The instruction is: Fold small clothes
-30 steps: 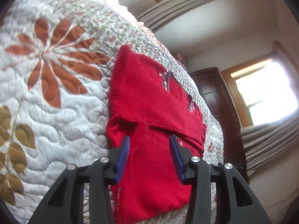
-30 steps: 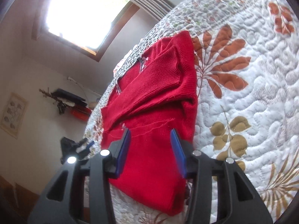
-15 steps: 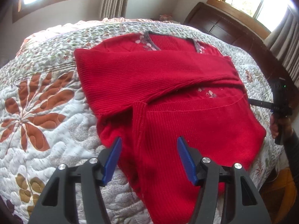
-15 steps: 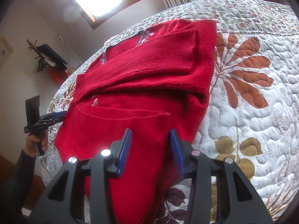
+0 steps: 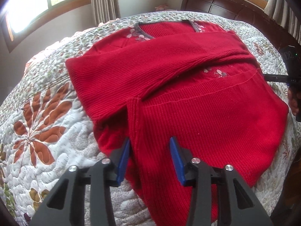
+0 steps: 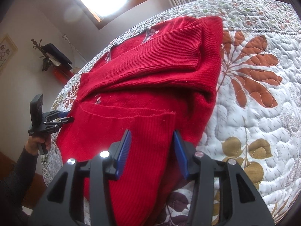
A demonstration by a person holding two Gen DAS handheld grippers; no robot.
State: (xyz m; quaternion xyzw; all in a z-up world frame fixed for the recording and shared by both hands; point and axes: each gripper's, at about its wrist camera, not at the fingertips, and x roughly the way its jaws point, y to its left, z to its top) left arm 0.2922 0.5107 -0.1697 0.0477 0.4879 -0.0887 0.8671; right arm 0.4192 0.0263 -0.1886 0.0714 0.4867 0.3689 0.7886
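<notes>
A red knit sweater (image 5: 197, 101) lies flat on a quilted bedspread (image 5: 47, 116), neck at the far end, with one sleeve folded across its chest. My left gripper (image 5: 149, 141) hovers open over the near hem, by a vertical fold in the knit, holding nothing. In the right wrist view the same sweater (image 6: 143, 86) shows its folded sleeve cuff (image 6: 195, 49) at the far right. My right gripper (image 6: 152, 133) is open above the lower part of the sweater, nothing between its blue pads. Each view shows the other gripper at the sweater's far edge.
A hand holds the other gripper (image 5: 287, 79) at the right edge, and again the other gripper (image 6: 49, 122) at the left. A dark wooden headboard (image 5: 216, 0) stands behind the bed. Windows, curtains and a wall shelf (image 6: 54, 56) ring the room. Bare quilt (image 6: 263, 113) spreads beside the sweater.
Both views have swung from a steep tilt to nearly level and pulled back, showing the whole sweater. The jaws stayed open. The sweater has not moved.
</notes>
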